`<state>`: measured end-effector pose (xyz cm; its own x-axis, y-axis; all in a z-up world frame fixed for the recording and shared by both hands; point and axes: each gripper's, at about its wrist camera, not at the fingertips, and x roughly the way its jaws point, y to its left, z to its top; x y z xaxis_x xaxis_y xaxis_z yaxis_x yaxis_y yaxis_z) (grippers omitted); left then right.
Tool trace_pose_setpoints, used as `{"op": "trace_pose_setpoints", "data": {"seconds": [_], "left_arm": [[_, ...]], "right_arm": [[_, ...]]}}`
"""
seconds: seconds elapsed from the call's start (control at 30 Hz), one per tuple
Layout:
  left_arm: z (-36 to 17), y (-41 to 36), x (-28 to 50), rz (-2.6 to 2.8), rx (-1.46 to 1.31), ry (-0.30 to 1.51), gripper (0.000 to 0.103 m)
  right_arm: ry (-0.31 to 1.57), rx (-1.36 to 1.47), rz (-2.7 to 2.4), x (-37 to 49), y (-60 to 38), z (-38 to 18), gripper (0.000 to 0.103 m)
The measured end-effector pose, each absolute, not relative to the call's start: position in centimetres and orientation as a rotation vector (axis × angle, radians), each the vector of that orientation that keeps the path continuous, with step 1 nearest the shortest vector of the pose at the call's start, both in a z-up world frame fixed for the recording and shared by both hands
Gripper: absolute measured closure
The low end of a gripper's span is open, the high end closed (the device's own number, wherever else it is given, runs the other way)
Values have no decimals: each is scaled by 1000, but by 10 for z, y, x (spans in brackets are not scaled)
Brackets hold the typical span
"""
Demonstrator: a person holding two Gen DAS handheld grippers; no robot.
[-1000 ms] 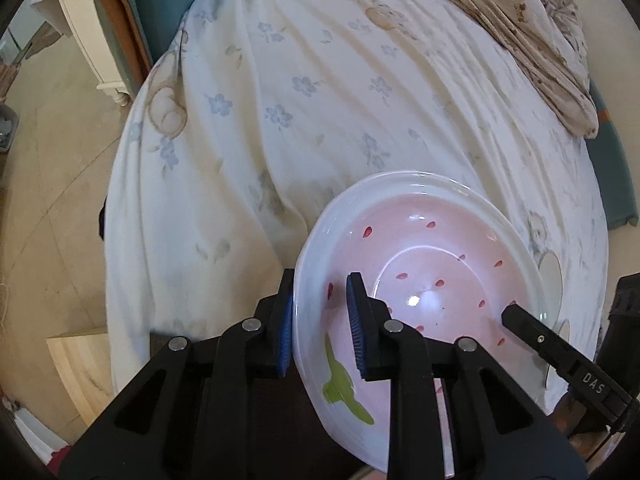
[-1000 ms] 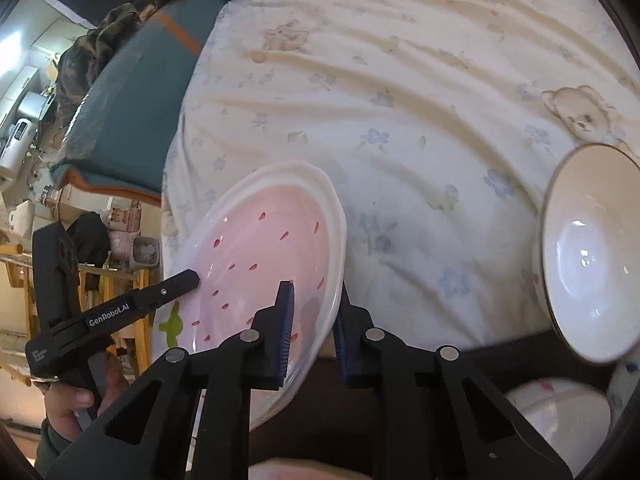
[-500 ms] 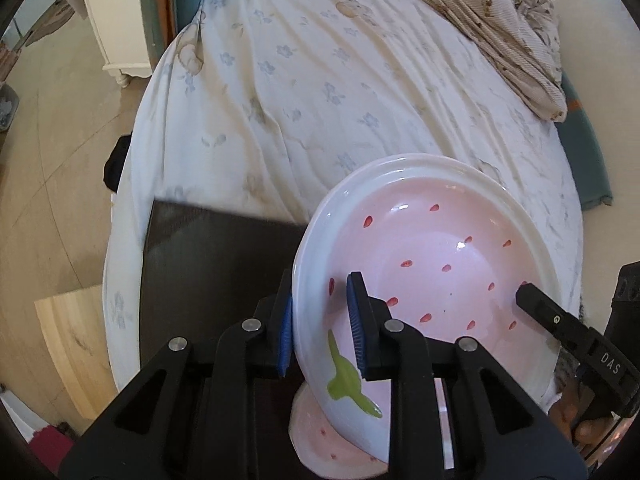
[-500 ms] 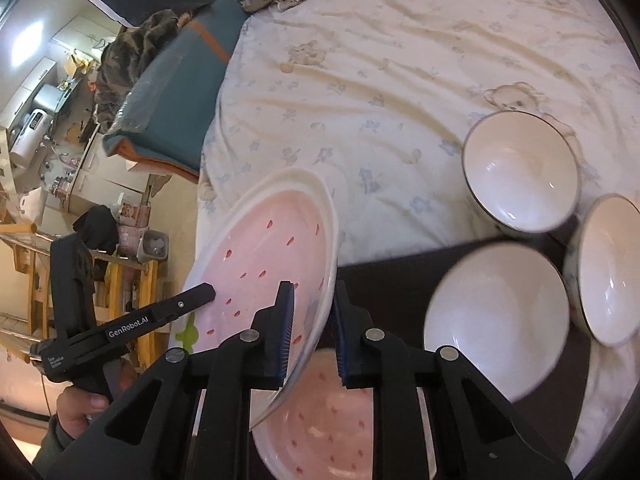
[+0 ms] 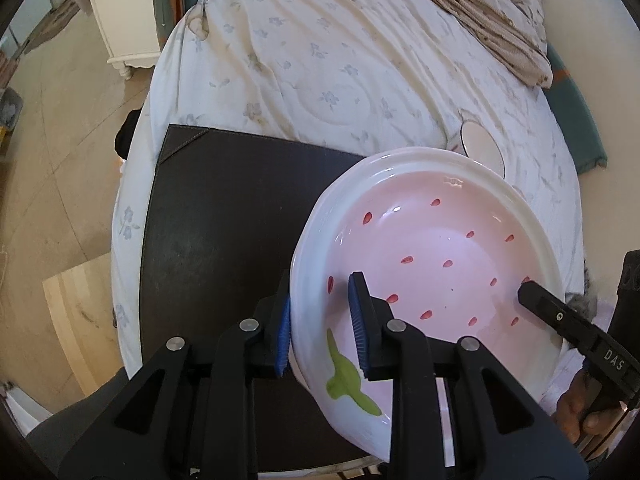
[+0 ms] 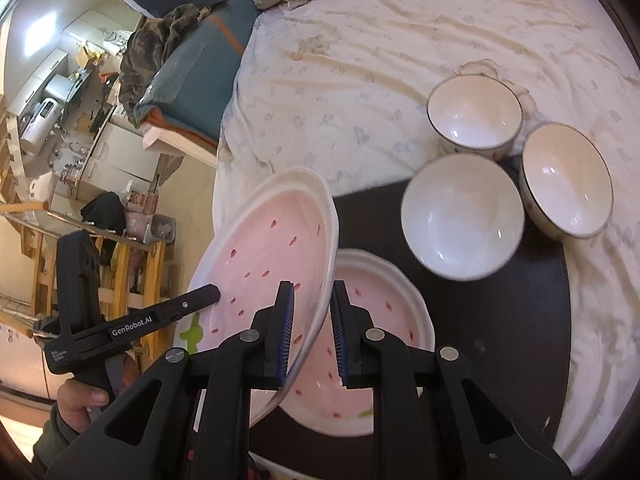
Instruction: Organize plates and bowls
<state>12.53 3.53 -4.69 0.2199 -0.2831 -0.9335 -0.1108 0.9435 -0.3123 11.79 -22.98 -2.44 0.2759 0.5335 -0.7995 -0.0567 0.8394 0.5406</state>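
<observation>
Both claws are gripping one pink strawberry-pattern plate [image 5: 436, 264] from opposite sides. The left claw [image 5: 320, 330] is clamping the plate's white rim beside the green leaf mark, its blue pads [image 5: 356, 328] pressing either face. The right claw [image 6: 312, 332] is pinching the far rim, one finger above and one below.

The plate is hanging tilted over the dark mat [image 5: 224, 216], its pink hollow facing up and towards the left camera, its long axis running between the two claws. Directly beneath it, a second strawberry plate [image 6: 384, 344] is lying flat on the mat, its near portion hidden behind the right claw and the raised plate.

Beyond that, a white bowl [image 6: 462, 216] is sitting on the mat, blurred at the edges. Two rimmed bowls are standing farther off, one [image 6: 566, 180] straddling the mat's edge, one [image 6: 474, 114] on the floral bedsheet [image 6: 380, 60]. A crumpled blanket [image 5: 480, 4] is lying at the bed's far end, cut off by the frame.
</observation>
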Motion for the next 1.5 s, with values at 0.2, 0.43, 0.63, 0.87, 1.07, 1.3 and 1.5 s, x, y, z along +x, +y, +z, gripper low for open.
{"op": "trace_pose_setpoints", "data": {"seconds": [0.2,0.43,0.63,0.87,1.07,1.3,1.5], "left_arm": [[-60,27,115,-136,-297,1381,81],[-84,18,115,-106,-203,1417,79],[-96,8,114,-100,-147,1439,80],[-105,-2,117,-103,-106,1461,80],[-107,-5,119,-93,-90,1461,79],[-108,-17,114,-94,3,1449,79],[-108,-32,108,-115,130,1422,79]], "right_arm": [[1258,446,416,95,-235,-37,82],[1319,403,406,86,-231,-69,82],[1378,363,384,83,-230,-90,82],[1407,367,365,81,-234,-103,82],[1421,374,354,83,-236,-110,82],[1440,409,342,84,-239,-120,82],[1462,410,309,85,-242,-131,82]]}}
